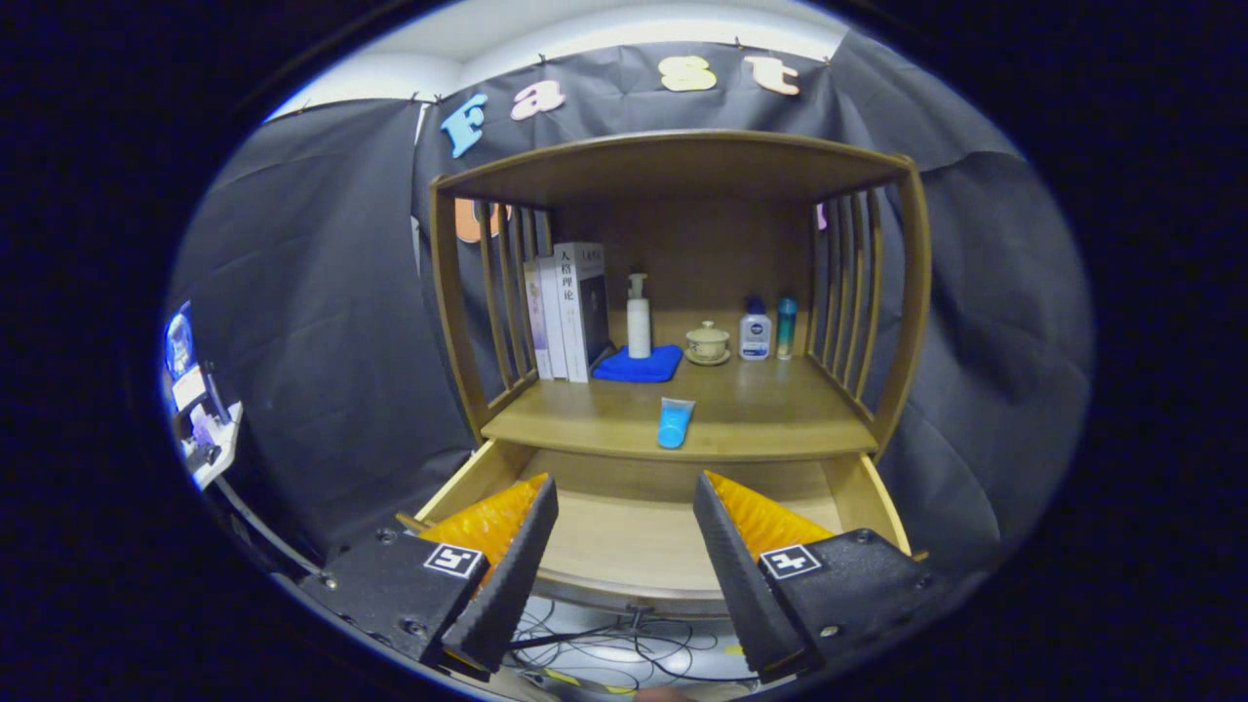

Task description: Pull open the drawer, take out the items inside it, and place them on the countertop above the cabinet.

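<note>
Gripper view, and the gripper (624, 502) sits low in the frame with its two fingers spread wide apart, nothing between them but open air. Right behind and beneath the fingertips (542, 492) lies the drawer (634, 531), pulled out toward the camera at lower centre, its pale wooden floor bare where it shows. Just above it, mid-frame, runs the countertop (760, 414) of the wooden cabinet (912, 292), and there lies a blue tube (675, 422) near the front edge, well beyond the fingers. Farther back, toward the centre, stand some books (568, 312) at the left, a white pump bottle (639, 317) on a folded blue cloth (639, 366), a small lidded cup (708, 342), then two more bottles (765, 330). Tangled cables (624, 648) lie on the floor at the bottom.
</note>
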Available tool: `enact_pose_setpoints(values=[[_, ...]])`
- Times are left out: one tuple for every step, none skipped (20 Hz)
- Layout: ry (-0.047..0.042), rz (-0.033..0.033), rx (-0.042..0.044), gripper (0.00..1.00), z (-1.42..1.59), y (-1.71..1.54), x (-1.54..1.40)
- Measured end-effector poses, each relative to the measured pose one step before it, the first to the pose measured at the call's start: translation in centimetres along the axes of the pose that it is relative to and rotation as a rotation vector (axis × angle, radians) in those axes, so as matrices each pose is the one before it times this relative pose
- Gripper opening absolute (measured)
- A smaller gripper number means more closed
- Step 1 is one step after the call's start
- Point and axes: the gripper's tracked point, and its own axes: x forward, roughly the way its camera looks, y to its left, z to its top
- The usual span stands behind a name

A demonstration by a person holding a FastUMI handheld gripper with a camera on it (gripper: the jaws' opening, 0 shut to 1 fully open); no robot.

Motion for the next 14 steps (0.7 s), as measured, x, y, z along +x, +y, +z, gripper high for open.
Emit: enact_pose_setpoints(values=[[-0.00912,0.00111,0.00158,0.89,-0.901,0.071,-0.454],[-0.0084,0.00738,-0.00039,0.89,-1.023,0.135,-0.369],[-0.01337,0.01561,0.00922,0.89,-0.912,0.405,-0.292],[-0.01131,0.01629,0.00705,0.89,-1.032,0.546,-0.238],[-0.00932,0.0109,-0.00366,0.89,-0.788,0.288,-0.482],[-0.00629,-0.00201,-0.01222,0.89,-1.109,-0.074,0.012],[-0.00736,-0.00172,-0.0126,0.89,-0.936,0.046,-0.162],[-0.00512,-0.00432,-0.00928,0.89,-0.828,0.027,-0.076],[0.00037,-0.00147,-0.00169,0.89,-0.723,-0.017,-0.097],[-0.00008,-0.00529,0.00293,0.89,-0.806,-0.007,0.015],[0.00765,-0.00923,0.00441,0.89,-0.835,-0.257,0.148],[0.00772,-0.01061,0.00156,0.89,-0.827,-0.327,0.251],[0.01004,-0.01389,0.00257,0.89,-0.795,-0.291,0.224],[0.00862,-0.00728,0.0007,0.89,-0.8,-0.266,0.358]])
